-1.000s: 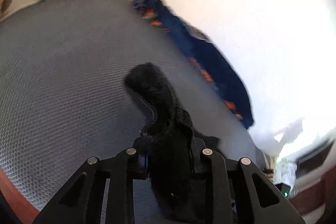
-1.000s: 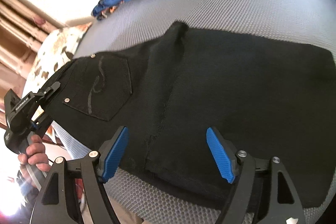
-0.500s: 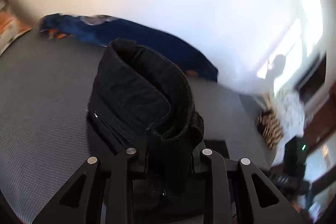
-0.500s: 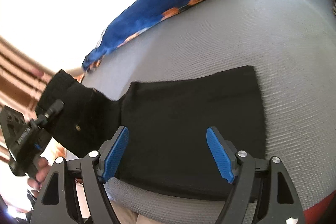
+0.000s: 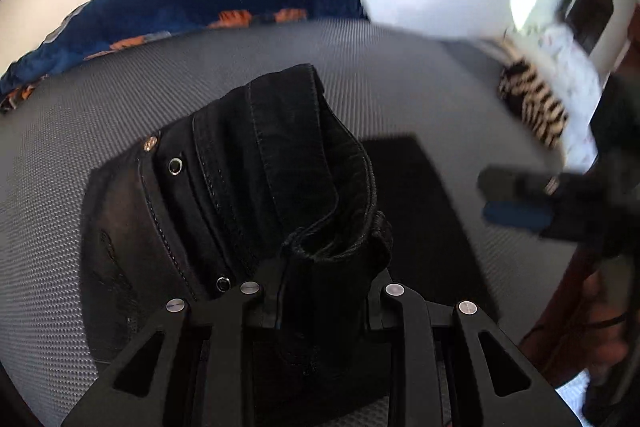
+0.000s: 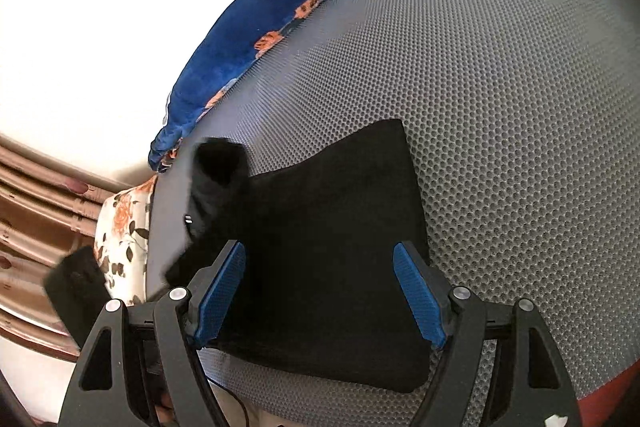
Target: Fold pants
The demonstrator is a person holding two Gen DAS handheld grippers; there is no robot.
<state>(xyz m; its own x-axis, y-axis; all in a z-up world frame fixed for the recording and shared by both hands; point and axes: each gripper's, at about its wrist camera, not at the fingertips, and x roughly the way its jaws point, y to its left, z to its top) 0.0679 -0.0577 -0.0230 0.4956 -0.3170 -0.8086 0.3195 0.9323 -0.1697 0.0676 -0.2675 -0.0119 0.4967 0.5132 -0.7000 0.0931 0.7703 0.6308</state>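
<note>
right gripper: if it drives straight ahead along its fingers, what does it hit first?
Probably the black pants. The right gripper is open, and the folded fabric fills the gap between its blue pads, lying on the grey mat. Height above the fabric is unclear.

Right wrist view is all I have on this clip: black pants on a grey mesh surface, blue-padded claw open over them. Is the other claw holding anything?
Observer: Yes. In the left wrist view the left claw is shut on the waistband end of the black pants, which is bunched up and lifted.
Operator: Which side of the fabric faces that camera?
Observer: Stitched seams and metal rivets show there; your view has only plain black cloth.
Operator: Anything past the far end of the surface?
Observer: A striped black-and-white item lies at the far right edge of the grey mesh surface, blurred.
Operator: And my claw?
Observer: The right claw is open, gripping nothing.
</note>
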